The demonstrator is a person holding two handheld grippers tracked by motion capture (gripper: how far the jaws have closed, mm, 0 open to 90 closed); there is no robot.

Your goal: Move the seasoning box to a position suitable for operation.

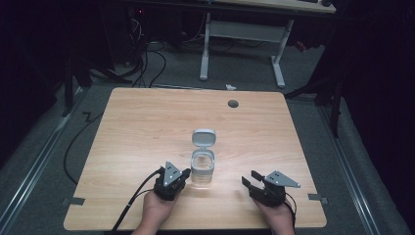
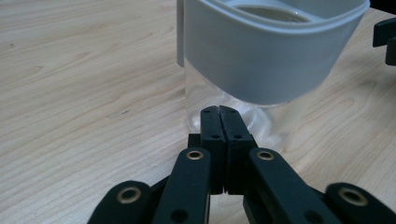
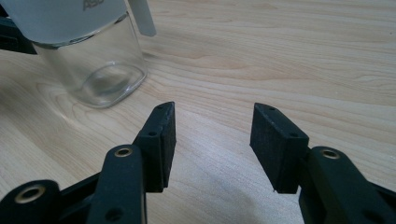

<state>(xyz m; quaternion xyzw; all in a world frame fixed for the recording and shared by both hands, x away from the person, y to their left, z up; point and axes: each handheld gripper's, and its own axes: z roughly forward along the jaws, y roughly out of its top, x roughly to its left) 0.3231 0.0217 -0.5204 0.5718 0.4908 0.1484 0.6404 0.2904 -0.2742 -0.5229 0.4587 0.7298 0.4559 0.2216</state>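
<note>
1. A clear jar (image 1: 202, 169) stands upright near the middle of the wooden bench (image 1: 137, 127), a bit toward the person's side.
2. The jar has a grey band around its top, and its grey lid (image 1: 204, 138) is flipped open and leans back on the far side.
3. The left tool (image 1: 182, 177) sits just beside the jar, on the jar's left side as seen from the high view.
4. In the left gripper view, the left tool (image 2: 219, 112) has its two black jaws pressed tight together, with nothing between them.
5. Their tips point right at the lower glass part of the jar (image 2: 233, 100) (so close that I cannot tell whether they touch it).
6. The right tool (image 1: 248, 181) rests on the other side, near the jar but clearly apart from it.
7. In the right gripper view, the right tool (image 3: 212, 126) has its jaws spread open, and bare wood shows between them.
8. From there the jar (image 3: 93, 60) stands off to the upper left, outside the gap between the jaws.
9. A hand (image 1: 156, 210) holds the left tool, and another hand (image 1: 276, 218) holds the right one, both at the near edge of the bench.
</note>
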